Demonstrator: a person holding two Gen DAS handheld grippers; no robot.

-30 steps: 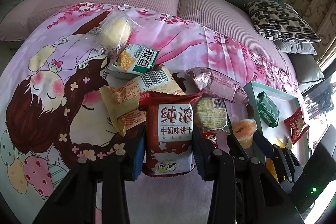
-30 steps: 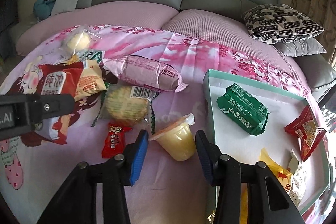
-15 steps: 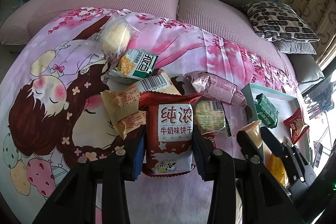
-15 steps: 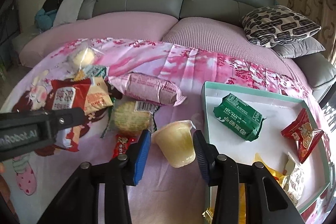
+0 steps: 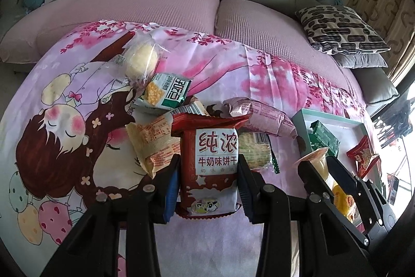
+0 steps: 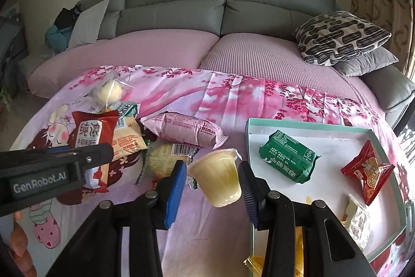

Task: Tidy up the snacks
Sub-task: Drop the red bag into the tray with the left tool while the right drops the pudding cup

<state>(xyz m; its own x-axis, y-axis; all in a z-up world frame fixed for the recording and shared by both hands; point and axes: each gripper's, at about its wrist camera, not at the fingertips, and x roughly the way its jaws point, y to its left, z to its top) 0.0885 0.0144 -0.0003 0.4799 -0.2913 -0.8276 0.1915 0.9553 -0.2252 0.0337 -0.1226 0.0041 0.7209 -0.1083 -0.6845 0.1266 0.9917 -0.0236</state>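
My left gripper [image 5: 208,168] is shut on a red milk-biscuit packet [image 5: 210,162], held upright over the snack pile. My right gripper [image 6: 212,173] is shut on a yellow jelly cup [image 6: 219,179], lifted above the pink cloth just left of the teal-rimmed white tray [image 6: 306,125]. The cup and right gripper also show in the left wrist view [image 5: 317,164]. The tray holds a green packet [image 6: 288,156], a red packet [image 6: 368,173] and other small snacks.
On the cartoon-print cloth [image 5: 64,121] lie a bun in clear wrap [image 5: 141,60], a green-white cracker pack [image 5: 163,92], an orange packet [image 5: 153,144], a pink roll pack [image 6: 185,130] and a round cracker pack [image 6: 164,159]. A sofa with patterned cushion [image 6: 339,36] is behind.
My right gripper closed on the jelly cup and lifted it off the cloth, toward the tray. My left gripper keeps holding the red packet, raised slightly.
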